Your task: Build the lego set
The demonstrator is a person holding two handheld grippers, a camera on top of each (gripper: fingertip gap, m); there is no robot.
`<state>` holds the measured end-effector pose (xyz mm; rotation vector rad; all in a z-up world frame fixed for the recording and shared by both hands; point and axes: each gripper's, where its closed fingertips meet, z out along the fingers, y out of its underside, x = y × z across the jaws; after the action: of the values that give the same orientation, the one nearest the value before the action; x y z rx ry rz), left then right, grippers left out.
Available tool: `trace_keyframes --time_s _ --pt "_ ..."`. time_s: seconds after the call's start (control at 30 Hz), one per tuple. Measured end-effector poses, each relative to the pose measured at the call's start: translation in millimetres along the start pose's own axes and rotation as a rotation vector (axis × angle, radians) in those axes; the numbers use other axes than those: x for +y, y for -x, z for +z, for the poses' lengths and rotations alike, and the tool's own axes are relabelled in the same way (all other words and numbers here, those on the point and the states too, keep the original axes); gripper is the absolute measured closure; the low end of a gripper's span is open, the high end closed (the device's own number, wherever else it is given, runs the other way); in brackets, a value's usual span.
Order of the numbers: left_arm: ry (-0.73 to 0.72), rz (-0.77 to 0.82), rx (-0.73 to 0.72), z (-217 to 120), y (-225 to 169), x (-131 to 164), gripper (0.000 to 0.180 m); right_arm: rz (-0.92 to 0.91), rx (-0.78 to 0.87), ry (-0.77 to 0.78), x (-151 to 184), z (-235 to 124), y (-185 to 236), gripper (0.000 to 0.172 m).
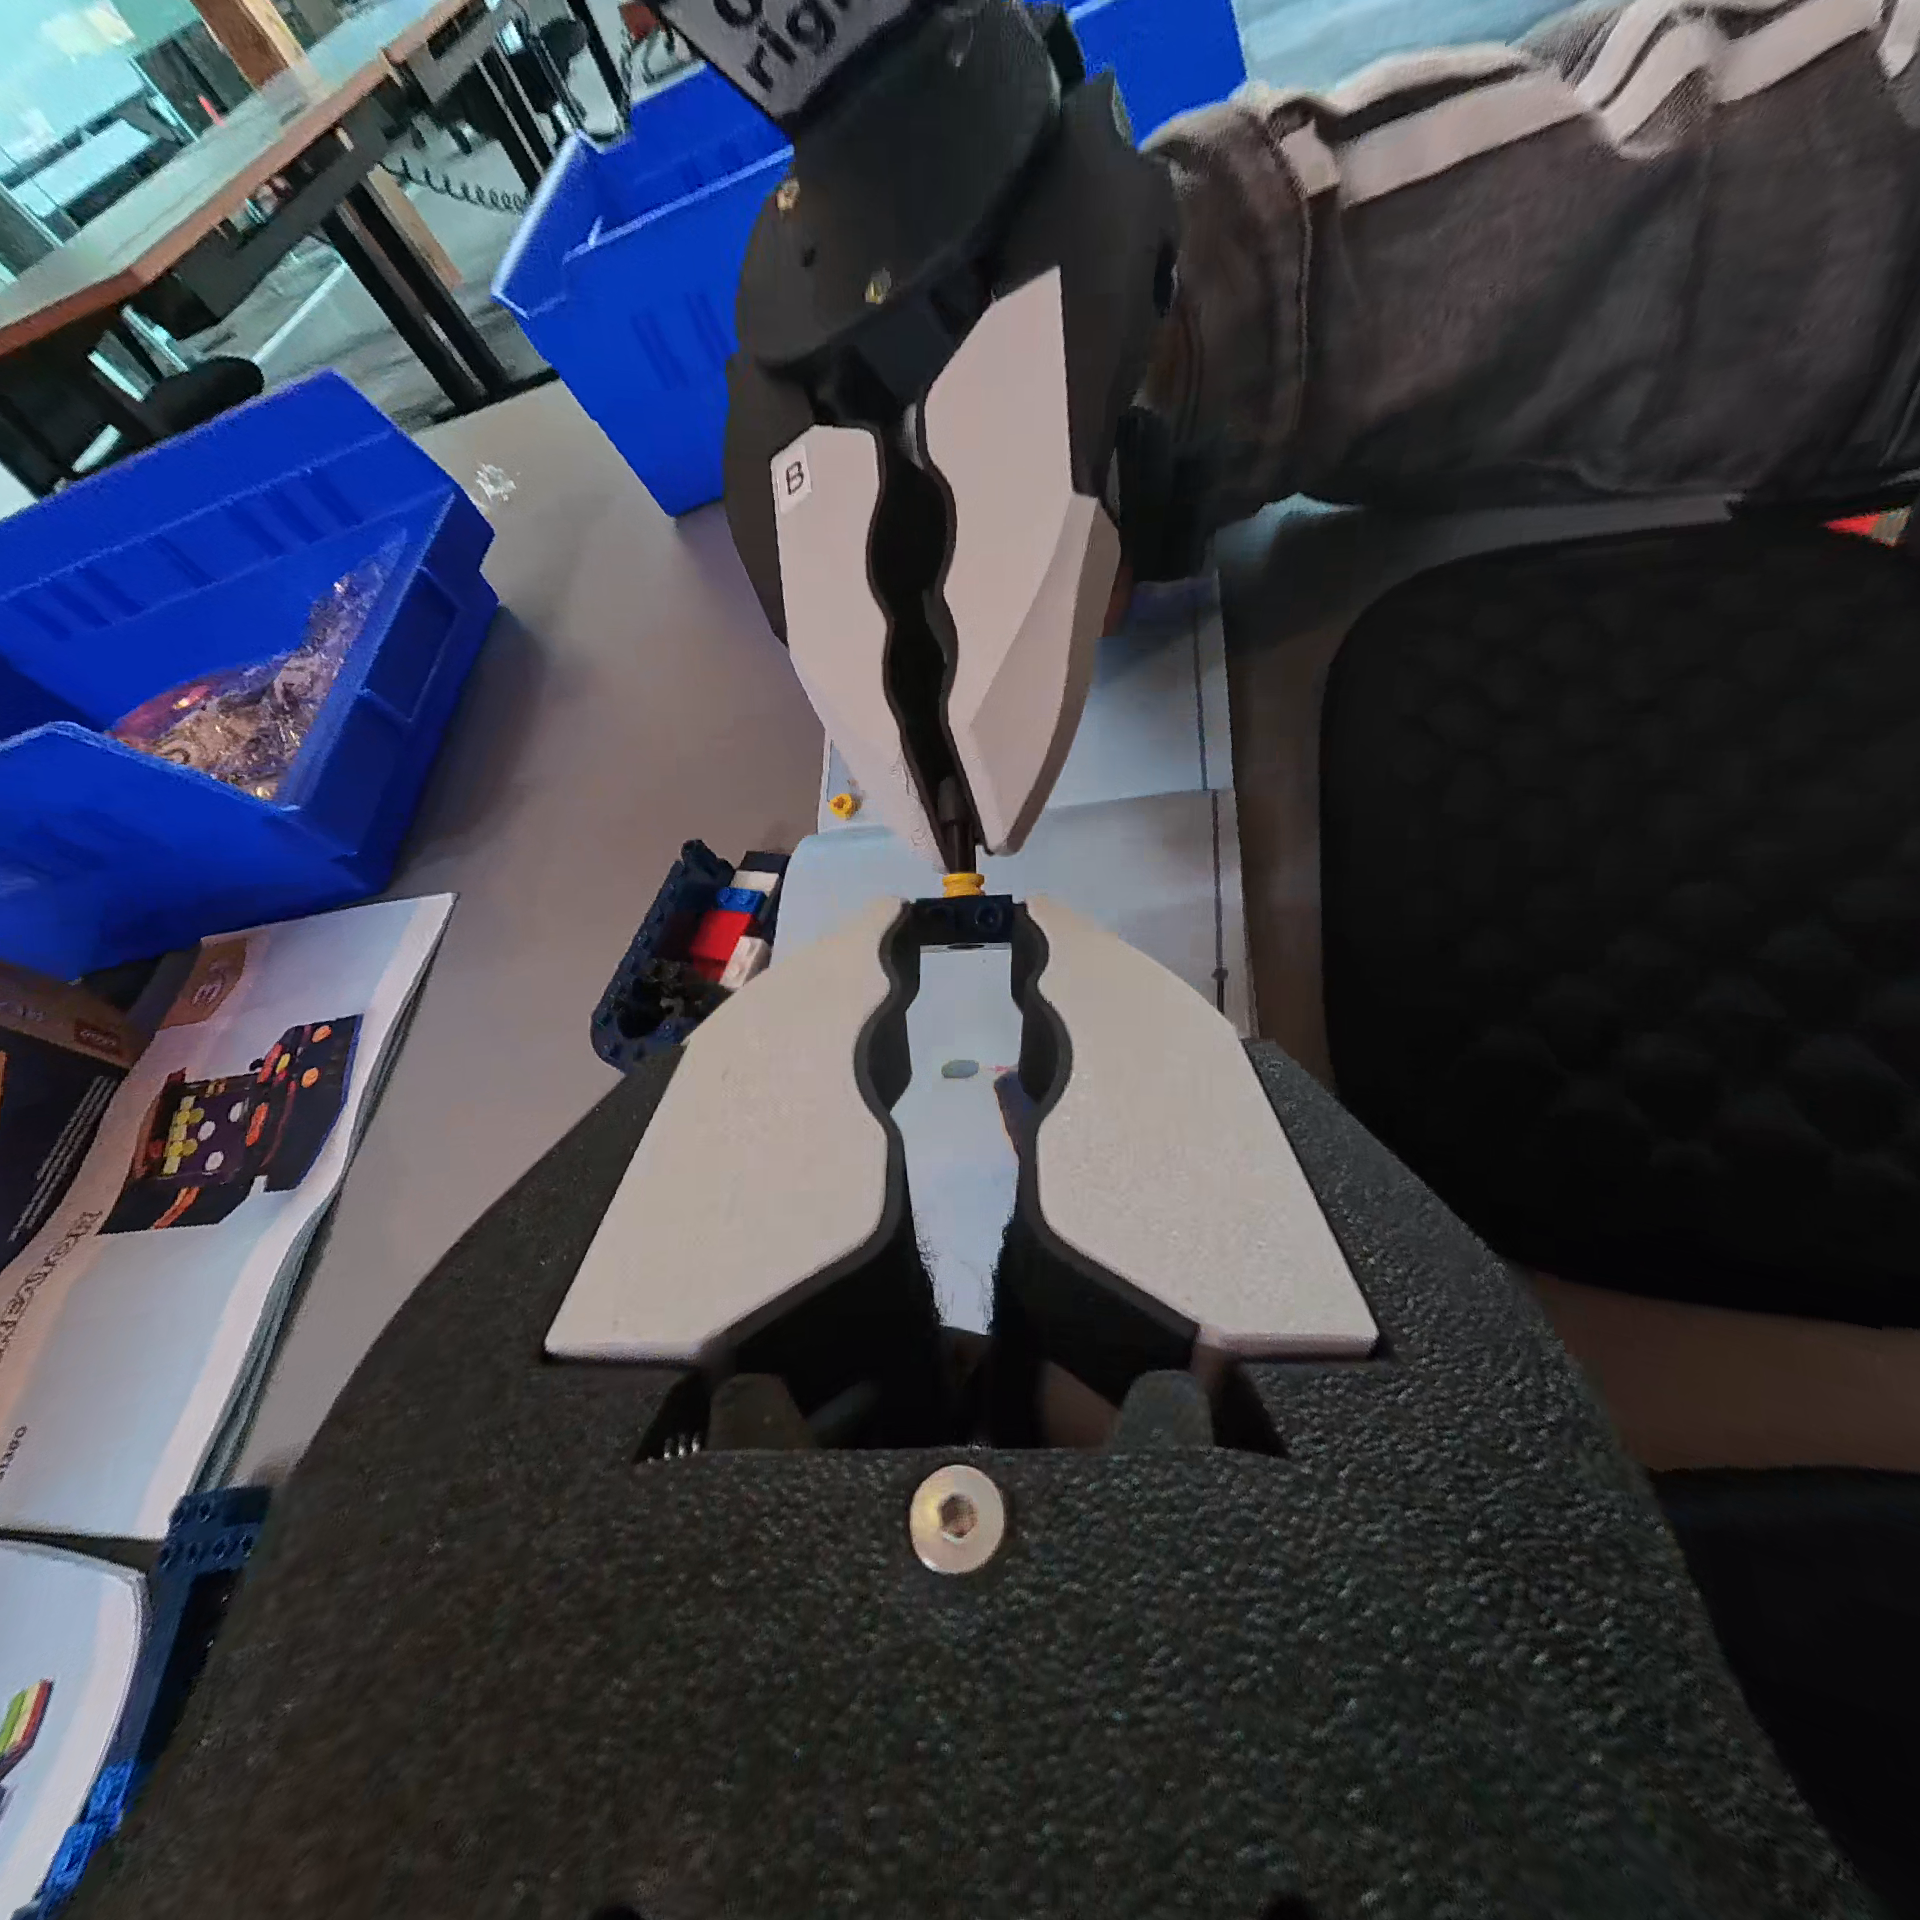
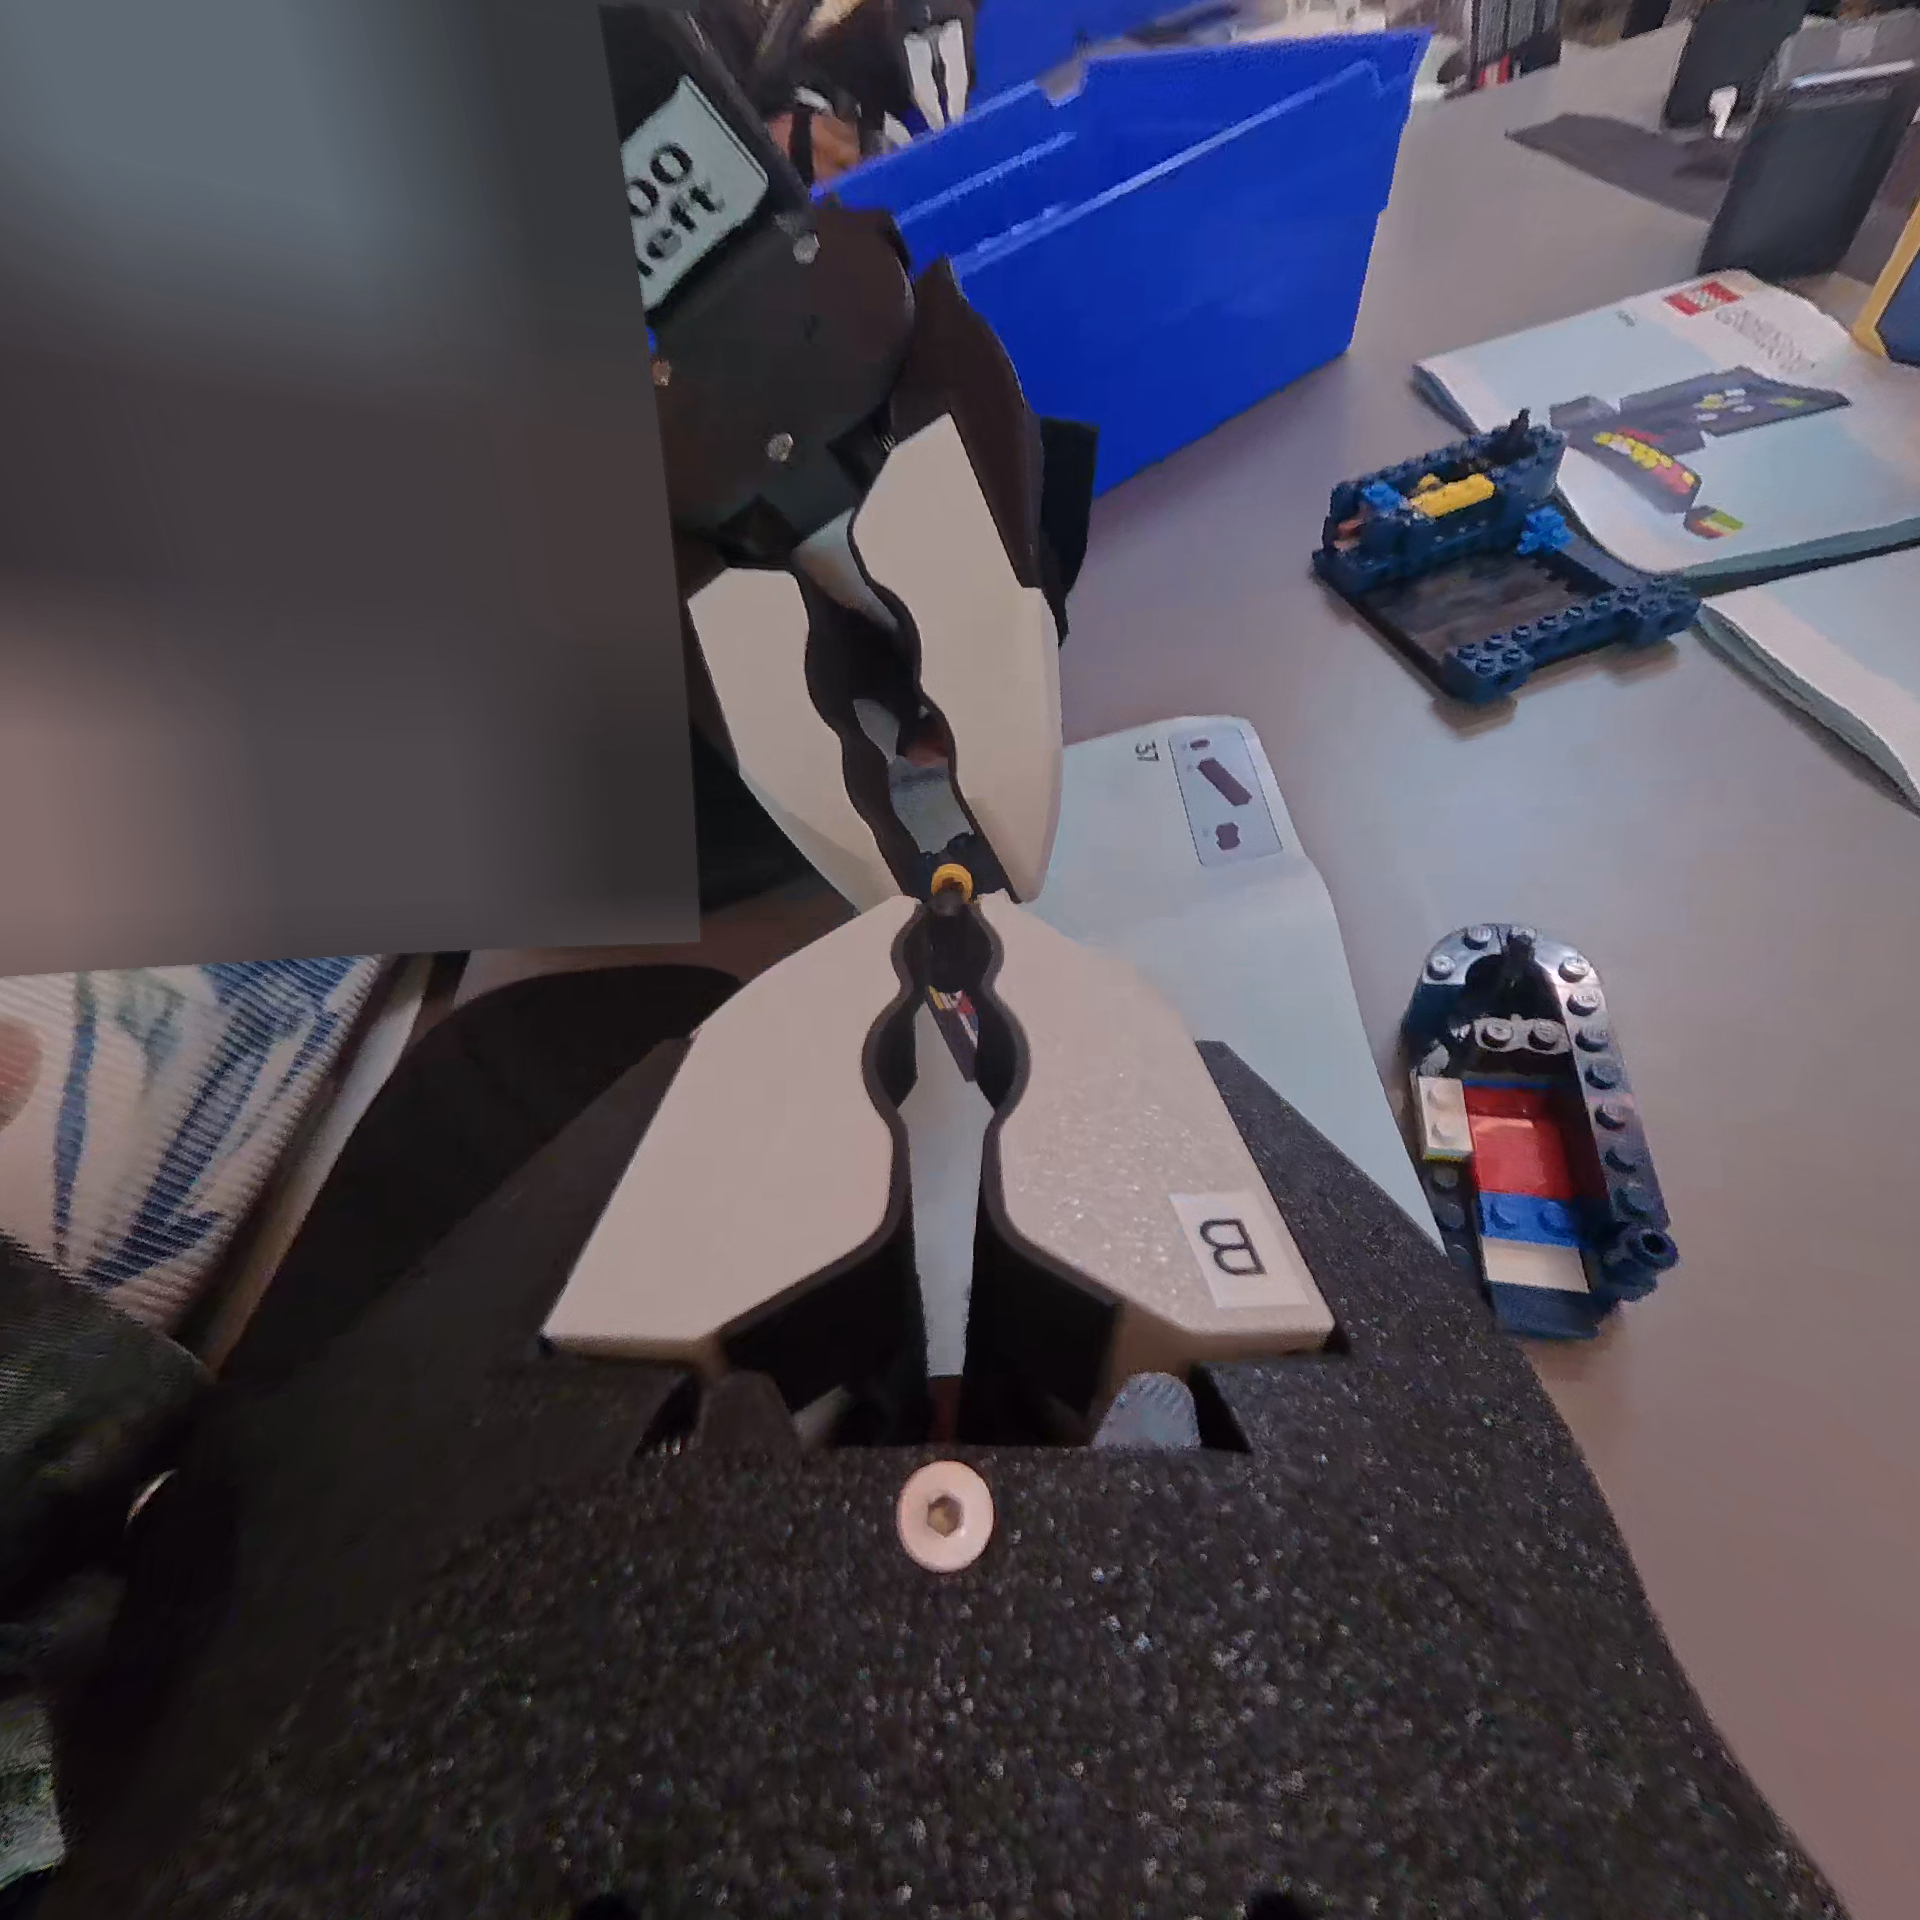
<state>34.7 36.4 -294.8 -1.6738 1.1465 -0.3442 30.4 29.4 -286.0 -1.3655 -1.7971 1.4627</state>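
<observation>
My left gripper is shut on a small dark brick with holes, with both pads pressing its ends. My right gripper comes down from above, shut on a thin black pin. A yellow bush sits on the pin's tip, right against the top of the brick. In the right wrist view my right gripper grips the black pin. The yellow bush meets the dark brick held in my left gripper. Both grippers hover over an open booklet page.
Blue bins stand on the grey table. A boat-shaped brick build lies to one side, and another dark blue build farther off. A booklet and a person's sleeve show. A loose yellow piece lies on the page.
</observation>
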Motion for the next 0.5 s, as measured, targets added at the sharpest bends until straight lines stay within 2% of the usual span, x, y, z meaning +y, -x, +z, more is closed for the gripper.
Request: trace_keyframes --time_s 0.37,0.5 --pt "0.023 -0.045 0.039 4 -5 7 0.164 -0.001 -0.006 0.033 9 6 -1 0.166" --pt "0.073 -0.029 0.045 6 -7 14 0.164 -0.014 0.015 0.082 16 9 -3 0.165"
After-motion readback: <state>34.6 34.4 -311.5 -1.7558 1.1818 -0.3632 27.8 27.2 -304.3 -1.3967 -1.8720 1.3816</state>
